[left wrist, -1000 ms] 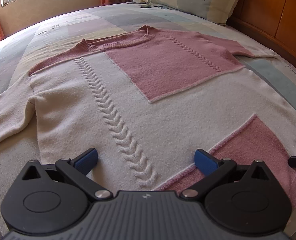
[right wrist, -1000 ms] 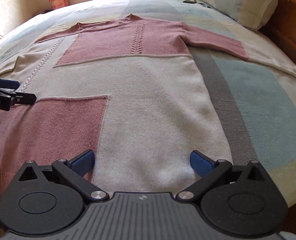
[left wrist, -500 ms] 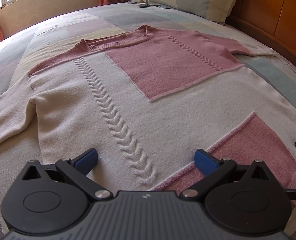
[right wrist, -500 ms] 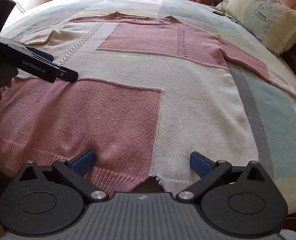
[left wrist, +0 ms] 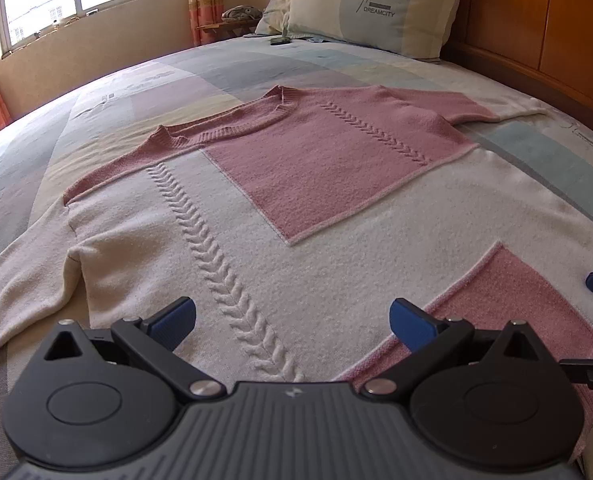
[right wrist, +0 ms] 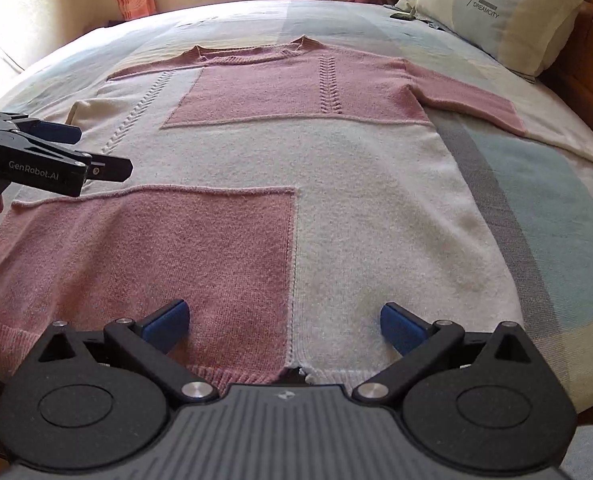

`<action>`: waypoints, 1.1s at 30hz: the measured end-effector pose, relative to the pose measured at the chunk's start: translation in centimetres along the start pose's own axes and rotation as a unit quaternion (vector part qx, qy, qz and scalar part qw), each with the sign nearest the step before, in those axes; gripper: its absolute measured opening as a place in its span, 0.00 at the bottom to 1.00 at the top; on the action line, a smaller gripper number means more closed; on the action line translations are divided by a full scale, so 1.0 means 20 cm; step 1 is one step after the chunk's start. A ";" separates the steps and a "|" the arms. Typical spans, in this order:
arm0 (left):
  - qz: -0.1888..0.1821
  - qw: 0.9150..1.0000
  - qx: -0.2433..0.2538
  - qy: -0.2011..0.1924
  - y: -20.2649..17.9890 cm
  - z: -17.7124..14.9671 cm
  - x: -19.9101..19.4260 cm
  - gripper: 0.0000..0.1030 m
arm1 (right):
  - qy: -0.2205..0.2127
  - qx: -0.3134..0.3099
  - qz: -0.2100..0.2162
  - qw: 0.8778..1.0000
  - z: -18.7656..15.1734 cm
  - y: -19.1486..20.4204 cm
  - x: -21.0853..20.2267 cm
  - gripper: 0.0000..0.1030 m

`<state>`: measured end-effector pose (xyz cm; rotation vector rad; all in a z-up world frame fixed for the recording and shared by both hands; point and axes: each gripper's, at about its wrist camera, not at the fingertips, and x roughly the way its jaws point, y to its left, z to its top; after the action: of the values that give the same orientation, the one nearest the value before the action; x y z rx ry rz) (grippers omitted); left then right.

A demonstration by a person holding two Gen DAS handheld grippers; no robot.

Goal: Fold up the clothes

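- The sweater lies flat on the bed, collar toward the pillow.
- The right gripper hangs wide open and empty over the sweater's hem; the left gripper likewise.
- Risk: pinching one knit layer only, so the fold drags crooked.

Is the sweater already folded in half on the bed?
No, the sweater lies spread flat on the bed, with its sleeve stretched out to the side.

The right tool has swung left, now centred over the sweater hem
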<state>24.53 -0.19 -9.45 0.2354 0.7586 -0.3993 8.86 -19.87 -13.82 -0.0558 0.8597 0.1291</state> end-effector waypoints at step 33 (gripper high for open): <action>-0.022 0.998 -0.056 0.004 -0.01 -0.07 0.08 1.00 | -0.055 -0.010 -0.059 0.997 0.19 -0.07 0.16 1.00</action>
<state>24.77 -0.27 -11.58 0.1158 0.7931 -0.3972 13.87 -20.50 -13.80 -0.1168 0.7430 0.0286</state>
